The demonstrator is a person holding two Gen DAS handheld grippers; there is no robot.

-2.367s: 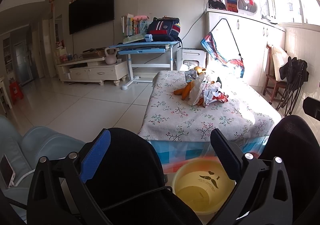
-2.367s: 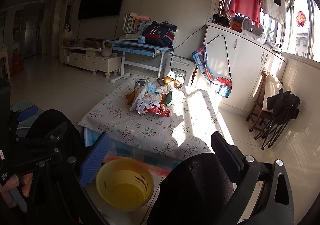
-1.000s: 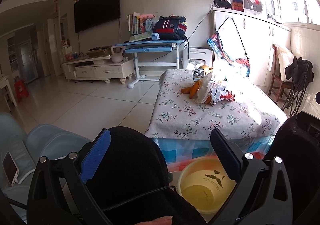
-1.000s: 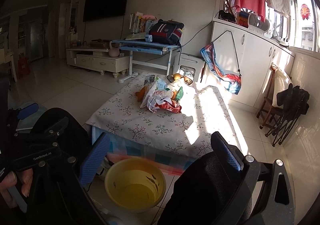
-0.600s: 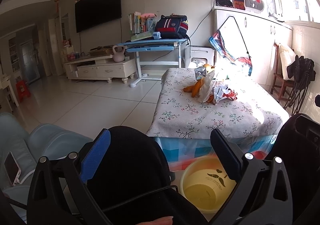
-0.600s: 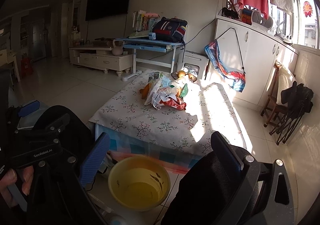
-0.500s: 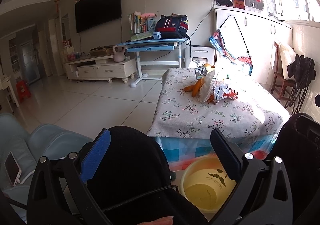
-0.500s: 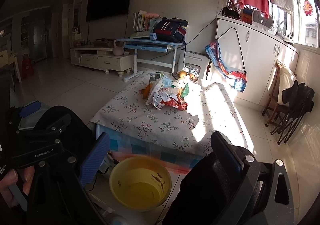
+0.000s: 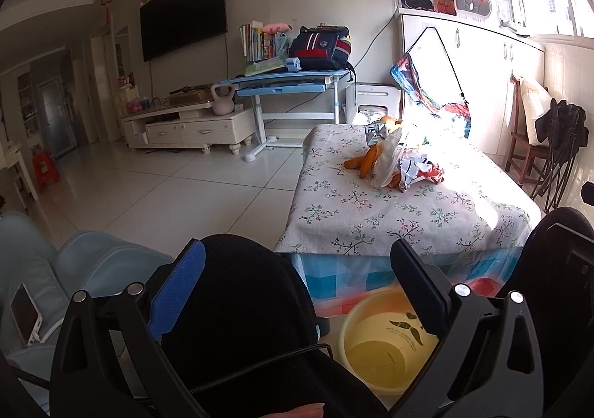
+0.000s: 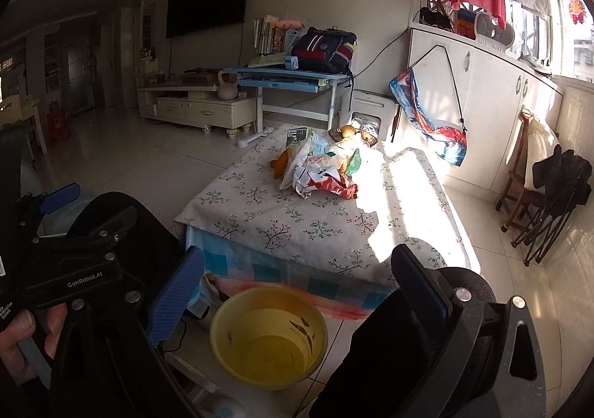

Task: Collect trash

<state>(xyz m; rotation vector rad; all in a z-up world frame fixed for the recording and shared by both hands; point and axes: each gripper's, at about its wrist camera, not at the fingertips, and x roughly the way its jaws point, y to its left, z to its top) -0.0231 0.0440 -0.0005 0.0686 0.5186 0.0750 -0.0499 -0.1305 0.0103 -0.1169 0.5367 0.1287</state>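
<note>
My left gripper [image 9: 297, 280] and right gripper [image 10: 297, 284] fingers stand released, empty; one trash pile [image 10: 319, 173] on tabletop [image 10: 297, 228], one yellow basin [image 10: 269, 338] below.

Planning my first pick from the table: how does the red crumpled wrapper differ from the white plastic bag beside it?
The red crumpled wrapper is printed red and white, while the white plastic bag is plain and pale. The wrapper lies low and balled on the near, sunlit side of the heap; the bag stands taller on the shaded left, against the orange peel. Both sit in one touching pile on the floral tablecloth.
</note>
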